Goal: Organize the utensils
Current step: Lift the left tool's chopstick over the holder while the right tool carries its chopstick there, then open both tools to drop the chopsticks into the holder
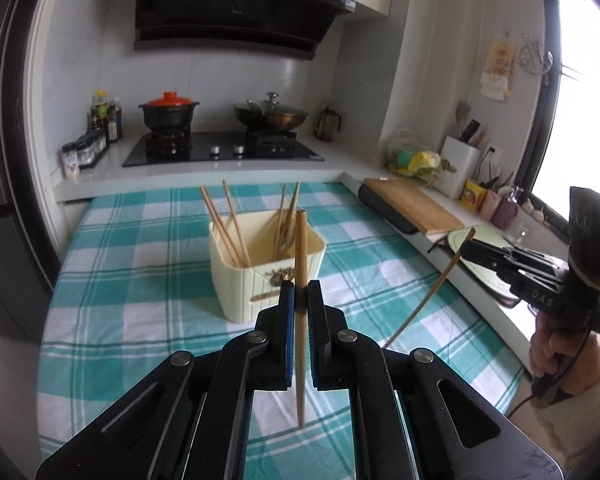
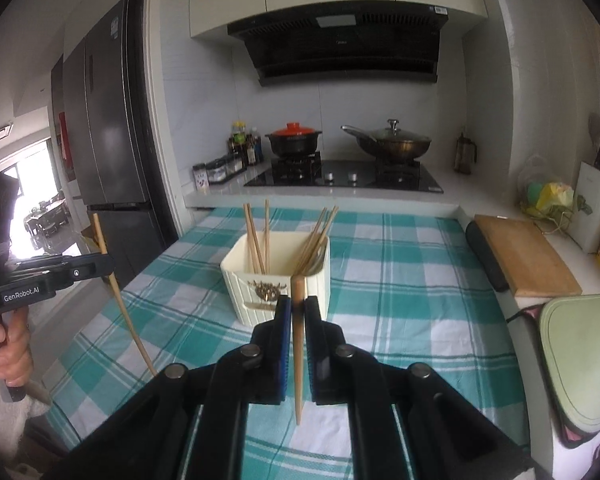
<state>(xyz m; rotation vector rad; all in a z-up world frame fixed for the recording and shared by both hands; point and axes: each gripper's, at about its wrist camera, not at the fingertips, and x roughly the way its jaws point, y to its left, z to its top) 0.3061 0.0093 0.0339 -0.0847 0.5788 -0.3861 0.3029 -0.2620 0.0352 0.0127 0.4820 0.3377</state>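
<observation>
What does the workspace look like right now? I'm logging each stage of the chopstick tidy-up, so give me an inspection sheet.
Surface: teal checked tablecloth, flat, no loose utensils seen on it.
Job's things: cream holder upright mid-cloth, chopsticks leaning in both of its sides; one chopstick in the left gripper, another chopstick in the right gripper.
Clutter: cutting board and green board on the side counter.
Grippers: left gripper and right gripper each shut on a chopstick, above the cloth.
Cables: black cord below the right hand.
Surroundings: stove with two lidded pots, range hood, fridge.
</observation>
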